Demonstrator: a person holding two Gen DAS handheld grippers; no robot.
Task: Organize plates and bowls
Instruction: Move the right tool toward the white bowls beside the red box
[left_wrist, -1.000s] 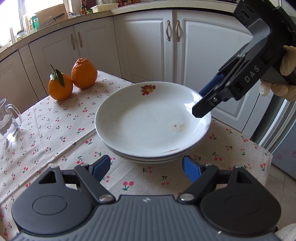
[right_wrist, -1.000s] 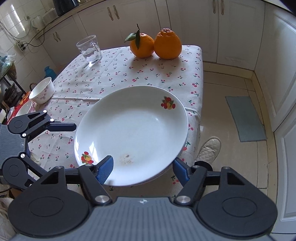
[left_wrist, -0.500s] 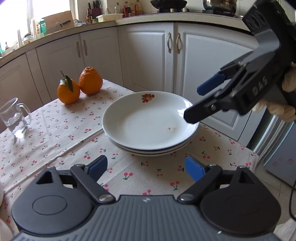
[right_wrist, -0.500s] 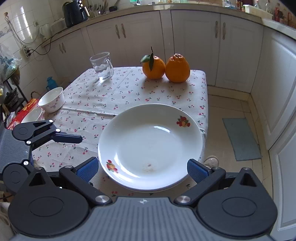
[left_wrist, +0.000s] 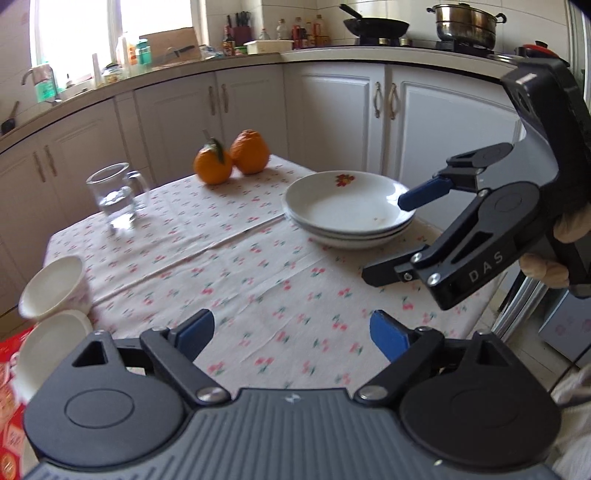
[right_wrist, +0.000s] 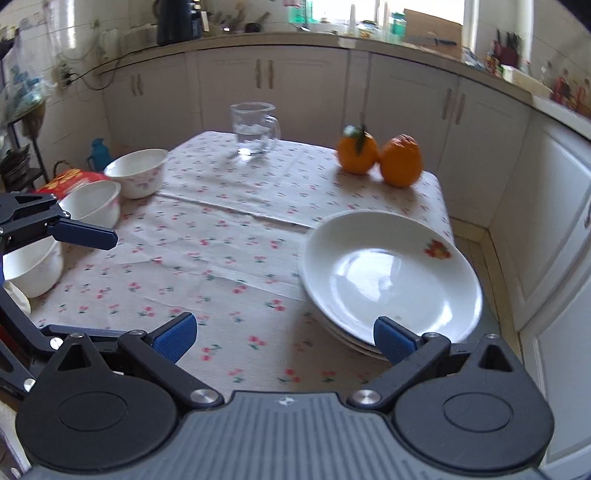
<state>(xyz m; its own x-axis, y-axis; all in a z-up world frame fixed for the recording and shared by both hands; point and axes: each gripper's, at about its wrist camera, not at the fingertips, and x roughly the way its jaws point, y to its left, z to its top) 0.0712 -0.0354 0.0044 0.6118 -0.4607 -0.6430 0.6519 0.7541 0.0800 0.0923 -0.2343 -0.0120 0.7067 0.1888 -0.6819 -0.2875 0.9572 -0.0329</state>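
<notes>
The table (right_wrist: 229, 258) had a cherry-print cloth, with the stack of plates (right_wrist: 388, 280) sitting near one corner — nothing gripping it. Three white bowls (right_wrist: 136, 170) were bunched at the far edge. Both the right gripper (right_wrist: 282, 338) and the left gripper (left_wrist: 291, 332) hung over the cloth, jaws spread wide, empty.

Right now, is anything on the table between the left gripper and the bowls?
Nothing visible. The left gripper, open and empty, has only bare tablecloth between it and the bowls at the table's edge. The glass stands farther back.
</notes>
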